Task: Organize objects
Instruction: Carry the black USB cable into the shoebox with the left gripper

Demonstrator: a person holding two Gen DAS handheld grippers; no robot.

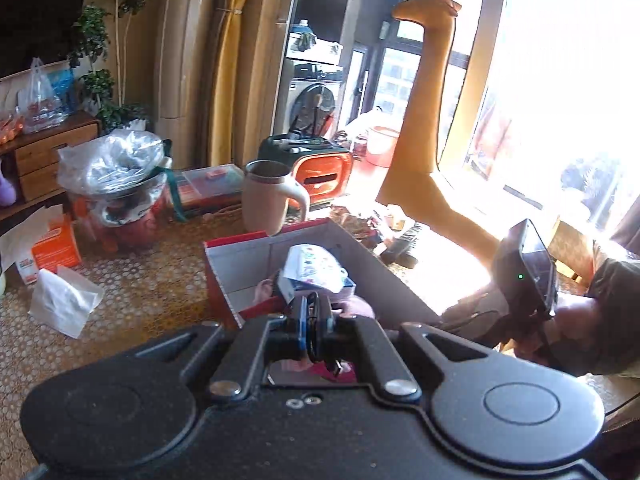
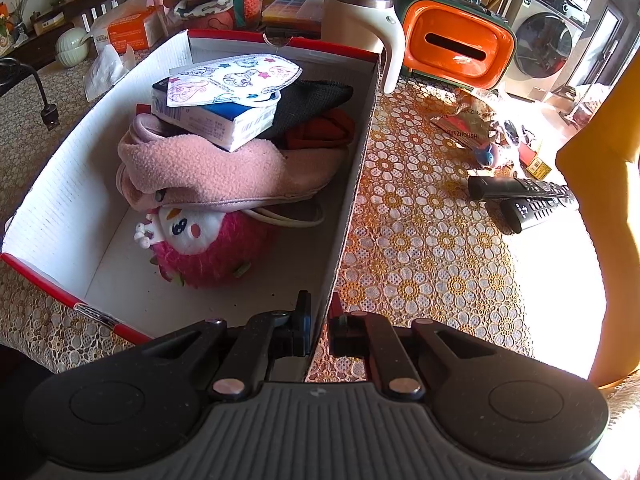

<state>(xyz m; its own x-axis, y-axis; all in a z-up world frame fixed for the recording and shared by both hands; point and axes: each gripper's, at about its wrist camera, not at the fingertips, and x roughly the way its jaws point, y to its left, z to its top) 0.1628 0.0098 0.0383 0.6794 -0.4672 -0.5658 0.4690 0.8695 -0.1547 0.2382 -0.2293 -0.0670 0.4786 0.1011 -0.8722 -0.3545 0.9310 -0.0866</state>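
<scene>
A white cardboard box with a red rim [image 2: 60, 208] stands on the lace tablecloth. In it lie a pink fleece slipper [image 2: 208, 168], a pink plush toy [image 2: 212, 248], a small carton [image 2: 224, 120] and a cartoon-print mask [image 2: 236, 76]. My right gripper [image 2: 320, 320] is shut on the box's right wall, which runs between its pads. Above the near end of the box [image 1: 240, 240], my left gripper [image 1: 316, 320] is shut on a coiled black cable whose plug [image 1: 338, 368] dangles below the pads. Left of the box, another black plug [image 2: 49, 114] hangs; I cannot tell if it is the same cable.
A cream mug [image 2: 356, 16] and an orange container [image 2: 456, 44] stand behind the box. Two black remotes [image 2: 524, 200] and snack wrappers [image 2: 468, 120] lie to its right. An orange carton [image 1: 56, 248], tissues [image 1: 64, 300] and bagged items [image 1: 116, 172] sit to the left. A person's hand [image 1: 576, 320] grips the right tool.
</scene>
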